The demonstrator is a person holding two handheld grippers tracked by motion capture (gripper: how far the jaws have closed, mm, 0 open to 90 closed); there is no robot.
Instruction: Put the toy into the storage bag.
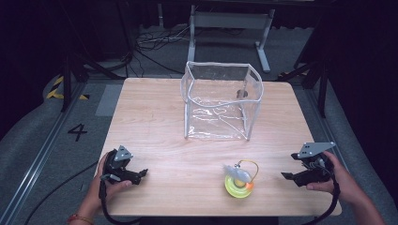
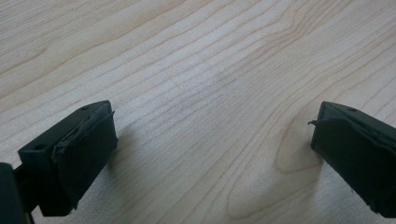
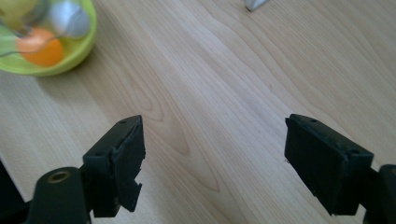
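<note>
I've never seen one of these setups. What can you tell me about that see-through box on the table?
The clear box looks like soft transparent plastic with pale grey piping along its edges. It stands upright and open-topped on the wooden table, toward the far side. Its walls are wrinkled and glossy, the rim sags slightly, and nothing else touches it.

There was one wooden table (image 1: 155, 117). On it stood one clear plastic box (image 1: 220, 101) with an open top, and one yellow-green bowl (image 1: 238, 186). In the bowl I could count one orange ball (image 3: 41, 47), one silver-grey rounded thing (image 3: 70, 19) and one yellow thing (image 3: 14, 7) at the edge of the right gripper view; the exact number inside was hard to tell. There were two grippers, the left gripper (image 1: 141, 174) and the right gripper (image 1: 288, 176), each with two black jaws, and two hands (image 1: 101, 187) held them.
</note>
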